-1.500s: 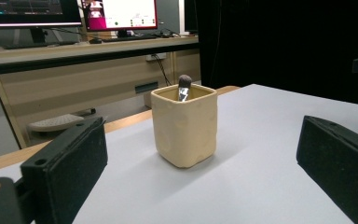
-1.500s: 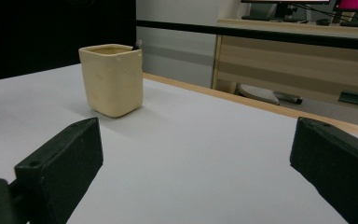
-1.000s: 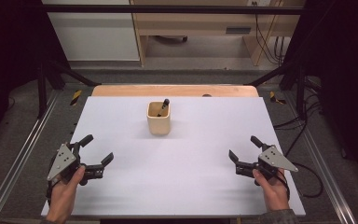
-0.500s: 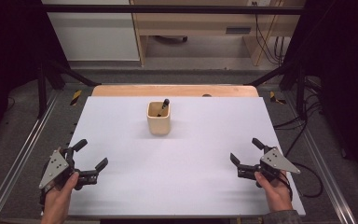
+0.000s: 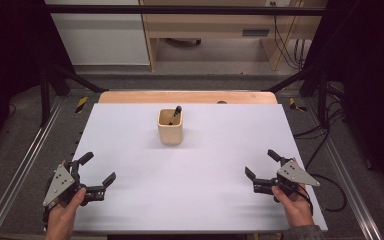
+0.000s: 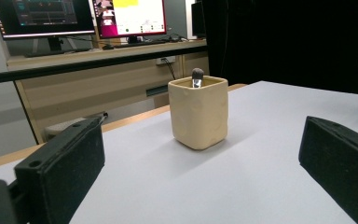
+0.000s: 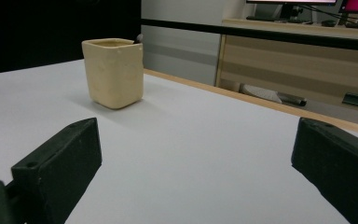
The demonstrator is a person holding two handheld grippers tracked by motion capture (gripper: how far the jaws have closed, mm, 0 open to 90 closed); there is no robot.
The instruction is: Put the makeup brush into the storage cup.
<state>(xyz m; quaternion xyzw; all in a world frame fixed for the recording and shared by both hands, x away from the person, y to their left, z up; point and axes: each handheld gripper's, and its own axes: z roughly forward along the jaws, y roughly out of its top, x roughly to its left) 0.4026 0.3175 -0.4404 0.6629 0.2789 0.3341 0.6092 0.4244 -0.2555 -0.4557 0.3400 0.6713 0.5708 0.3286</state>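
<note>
A cream square cup (image 5: 170, 126) stands upright near the far middle of the white table (image 5: 190, 190), with a black pen (image 5: 175, 115) leaning inside it. The left gripper view has the cup (image 6: 198, 113) straight ahead with the pen's tip (image 6: 197, 74) poking over its rim. In the right gripper view the cup (image 7: 113, 73) sits ahead to the left. My left gripper (image 5: 98, 168) rests open at the table's near left corner, nothing between its jaws. My right gripper (image 5: 261, 164) is open at the near right, also holding nothing. Both are far from the cup.
A wooden strip (image 5: 187, 97) runs along the table's far edge. Metal frame rails (image 5: 25, 165) flank both sides, and cables (image 5: 330, 180) trail off at the right. A desk with monitors (image 6: 79, 16) stands beyond the table.
My left gripper has drawn back toward the near left corner of the table. The right gripper has shifted only slightly. The cup and pen have stayed put.
</note>
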